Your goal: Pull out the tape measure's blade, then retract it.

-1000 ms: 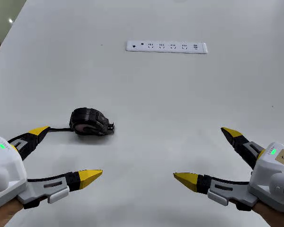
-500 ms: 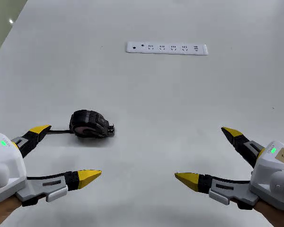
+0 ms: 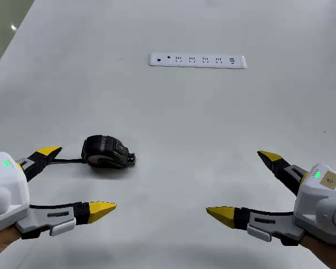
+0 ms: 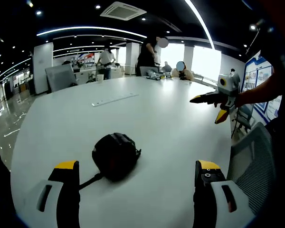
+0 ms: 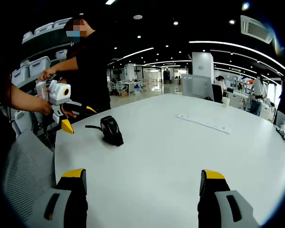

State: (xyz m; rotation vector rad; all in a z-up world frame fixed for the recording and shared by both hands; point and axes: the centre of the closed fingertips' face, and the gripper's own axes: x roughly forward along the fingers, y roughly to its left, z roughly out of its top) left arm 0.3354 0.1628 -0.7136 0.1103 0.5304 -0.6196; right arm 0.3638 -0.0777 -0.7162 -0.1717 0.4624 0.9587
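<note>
Fingers of your left gripper [image 3: 75, 179] are spread wide and empty, close beside the black tape measure [image 3: 105, 152], which lies on the white table [image 3: 173, 112] with its blade housed and hook facing right. Your right gripper [image 3: 242, 183], equally spread and empty, waits well apart, presumably to draw that hook.

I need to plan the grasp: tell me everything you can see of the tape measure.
The tape measure is a rounded black case, rubbery-looking, lying on the white table, blade retracted with just its hook tip showing at one end. A thin black strap trails from it toward the open left gripper. Nothing grips it.
</note>
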